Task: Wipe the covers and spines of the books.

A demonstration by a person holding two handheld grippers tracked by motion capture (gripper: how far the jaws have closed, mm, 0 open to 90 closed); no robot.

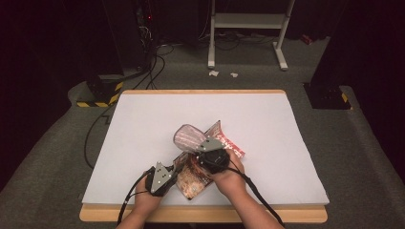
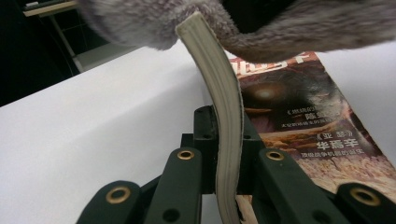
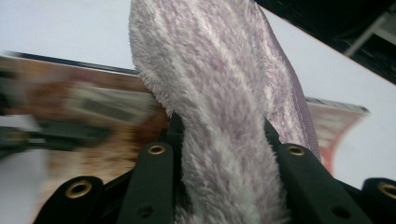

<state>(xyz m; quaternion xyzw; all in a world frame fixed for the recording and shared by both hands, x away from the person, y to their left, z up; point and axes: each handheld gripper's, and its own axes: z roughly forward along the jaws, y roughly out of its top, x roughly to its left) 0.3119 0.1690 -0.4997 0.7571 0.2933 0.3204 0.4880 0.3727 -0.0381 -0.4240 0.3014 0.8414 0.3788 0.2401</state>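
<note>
A magazine (image 1: 191,181) with a red-brown cover lies near the front middle of the white table (image 1: 143,133). My left gripper (image 1: 176,172) is shut on its left edge. In the left gripper view the curved block of pages (image 2: 224,102) stands between the jaws of that gripper (image 2: 229,158), and the cover (image 2: 308,121) spreads to the right. My right gripper (image 1: 201,149) is shut on a fluffy grey-lilac cloth (image 1: 188,137) held over the magazine. The cloth (image 3: 224,93) rises between the jaws of the right gripper (image 3: 224,158), with the blurred magazine (image 3: 93,107) behind. The cloth (image 2: 280,28) touches the top of the pages.
The table has a wooden front edge (image 1: 200,213). Behind it on the grey floor stand a white metal frame (image 1: 248,28), black bases with yellow-black tape (image 1: 100,95) and loose cables (image 1: 153,67). White tabletop spreads to the left, right and back of the magazine.
</note>
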